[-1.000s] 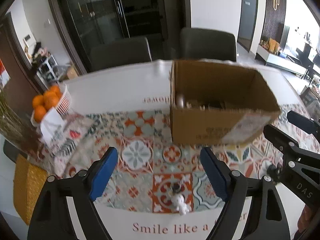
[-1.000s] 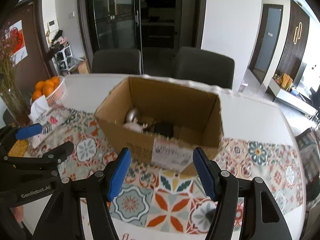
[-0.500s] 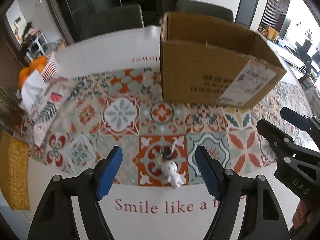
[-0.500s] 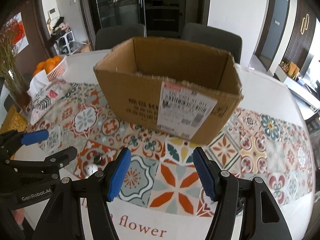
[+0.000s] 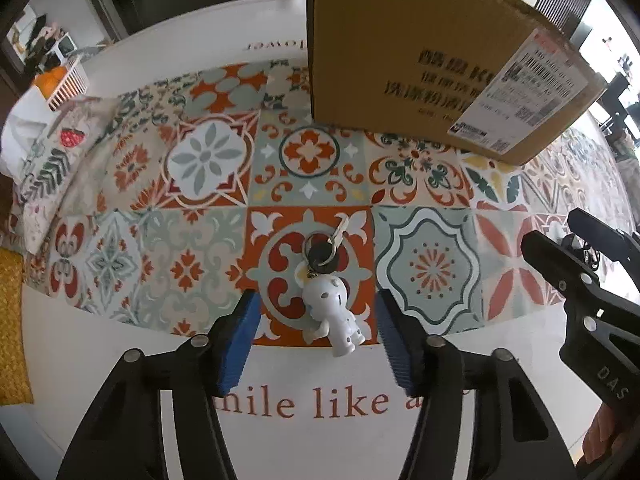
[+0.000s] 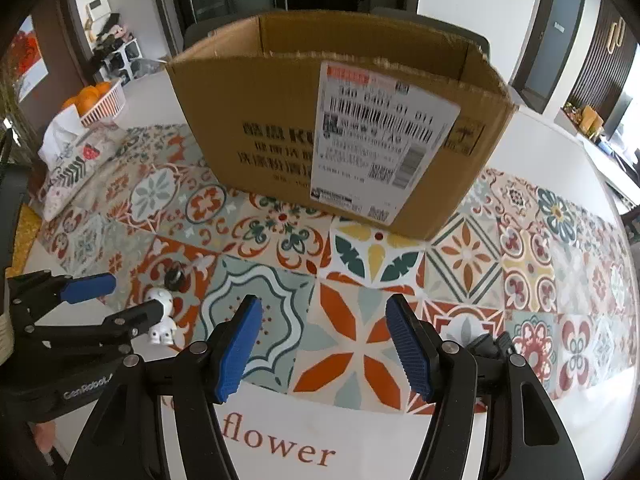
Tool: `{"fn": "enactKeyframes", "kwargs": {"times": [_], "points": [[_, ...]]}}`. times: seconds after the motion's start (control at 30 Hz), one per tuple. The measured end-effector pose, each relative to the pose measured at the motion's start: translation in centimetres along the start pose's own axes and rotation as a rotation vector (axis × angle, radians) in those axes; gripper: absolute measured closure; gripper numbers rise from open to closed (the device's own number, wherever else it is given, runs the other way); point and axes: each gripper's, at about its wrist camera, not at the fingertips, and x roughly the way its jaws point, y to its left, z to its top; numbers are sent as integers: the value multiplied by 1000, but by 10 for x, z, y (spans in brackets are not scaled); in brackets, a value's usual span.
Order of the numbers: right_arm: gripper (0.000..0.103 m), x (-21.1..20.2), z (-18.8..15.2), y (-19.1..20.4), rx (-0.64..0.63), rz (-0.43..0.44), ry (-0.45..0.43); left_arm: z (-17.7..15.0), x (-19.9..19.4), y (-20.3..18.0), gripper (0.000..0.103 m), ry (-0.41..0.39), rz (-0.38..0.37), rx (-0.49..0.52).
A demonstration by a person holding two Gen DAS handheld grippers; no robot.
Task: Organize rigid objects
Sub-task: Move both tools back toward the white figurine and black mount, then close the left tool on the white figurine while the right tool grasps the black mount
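On the patterned table (image 5: 208, 152), the astronaut keychain (image 5: 332, 304) lies ungrasped between the released left tongs (image 5: 318, 320), short of the cardboard box (image 6: 320, 120); right tongs (image 6: 324, 340) released, empty.

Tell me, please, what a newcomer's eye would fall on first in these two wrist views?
Probably the large brown cardboard box with a white shipping label, standing at the far side of the colourful patterned tile-print tablecloth. Next, the small white astronaut figurine keychain with a key ring and silver key lying on the cloth near its front edge, between the open jaws of the left gripper. The right gripper is open and empty.
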Motion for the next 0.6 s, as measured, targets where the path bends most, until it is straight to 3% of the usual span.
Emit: {"fn": "enactKeyframes", "kwargs": {"times": [0.33,0.43,0.53,0.6], "points": [[38,24,-7,0,-2,-9,54,-3,33,0,61,31,-9,-23],[38,29,-9,1,2,-6,63,-4,35,-1,62,12,16,-15],[38,30,-10,-1,8,-1,67,-3,36,1,75,-4,22,-16],[38,30,-10,-1,11,3,67,-4,36,2,75,-12,1,-15]]}}
